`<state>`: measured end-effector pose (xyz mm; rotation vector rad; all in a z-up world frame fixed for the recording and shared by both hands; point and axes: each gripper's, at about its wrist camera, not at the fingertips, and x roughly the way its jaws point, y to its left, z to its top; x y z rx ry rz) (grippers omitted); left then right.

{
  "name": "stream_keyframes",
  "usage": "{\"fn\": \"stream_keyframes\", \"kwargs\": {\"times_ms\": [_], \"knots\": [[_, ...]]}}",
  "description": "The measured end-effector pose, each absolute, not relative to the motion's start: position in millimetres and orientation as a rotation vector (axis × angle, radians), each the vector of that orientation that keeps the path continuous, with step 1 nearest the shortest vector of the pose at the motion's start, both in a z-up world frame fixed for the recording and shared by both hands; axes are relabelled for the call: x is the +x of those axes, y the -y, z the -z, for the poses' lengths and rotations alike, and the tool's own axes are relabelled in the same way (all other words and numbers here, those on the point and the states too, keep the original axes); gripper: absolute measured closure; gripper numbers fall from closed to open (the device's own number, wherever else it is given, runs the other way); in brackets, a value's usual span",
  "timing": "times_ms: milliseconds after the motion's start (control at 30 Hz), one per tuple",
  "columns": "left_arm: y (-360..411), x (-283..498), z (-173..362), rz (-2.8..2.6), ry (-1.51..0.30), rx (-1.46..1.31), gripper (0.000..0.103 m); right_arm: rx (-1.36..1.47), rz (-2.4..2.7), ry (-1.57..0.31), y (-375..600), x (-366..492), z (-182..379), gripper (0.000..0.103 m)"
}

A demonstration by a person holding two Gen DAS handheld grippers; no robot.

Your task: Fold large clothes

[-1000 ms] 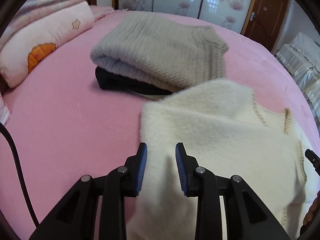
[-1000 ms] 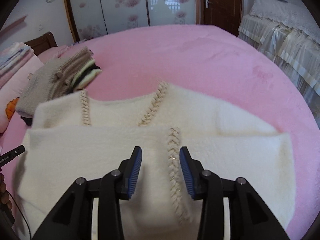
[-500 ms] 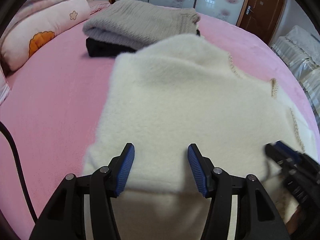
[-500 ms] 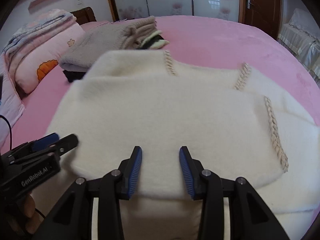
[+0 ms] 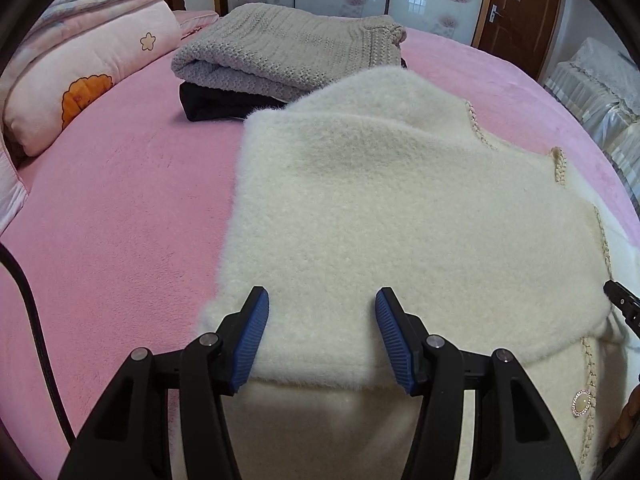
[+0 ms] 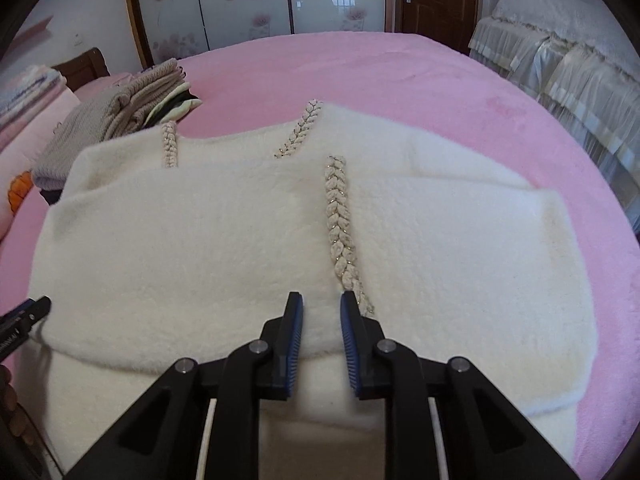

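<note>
Cream fuzzy cardigan (image 6: 248, 240) lies flat on the pink bed (image 6: 360, 76), near side of the bed, with one layer already doubled over the near part so the fold edge runs across just in front of both tools. Braided trim (image 6: 340, 232) runs near-to-far down the top layer, which suggests the front opening edge is facing up.

Left hand-held gripper (image 5: 322, 334) hovers over the near left part of the cardigan, jaws spread wide, nothing between them. Right hand-held gripper (image 6: 321, 334) sits over the near middle, just left of the trim; jaws parted with a narrower gap and nothing pinched, though whether the tips touch the fabric is hard to tell from this angle. Both being empty and low over the fold edge reads as releasing or pressing the fold flat.

Stack of folded sweaters (image 5: 288, 56) sits far left, top one grey knit, likely the pile for finished items. Pink pillow (image 5: 80, 84) beyond it at the bed's left edge. Probably one more fold needed.
</note>
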<state>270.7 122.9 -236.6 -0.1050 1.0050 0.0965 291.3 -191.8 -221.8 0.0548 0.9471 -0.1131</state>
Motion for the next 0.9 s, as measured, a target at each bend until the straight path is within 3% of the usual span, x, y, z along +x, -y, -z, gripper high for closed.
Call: {"fn": "stream_keyframes", "kwargs": {"times_ms": [567,800,900], "knots": [[-108,253,197,-0.059,-1.028,-0.087,0.048,0.212,0.092,-0.995,200,276,197,0.082],[-99,226,152,-0.025,-0.987,-0.106,0.038,0.223,0.077,-0.948,197,249,160,0.082],[-94,213,135,-0.011,-0.968,-0.106,0.029,0.213,0.070,-0.921,195,236,142,0.080]]}}
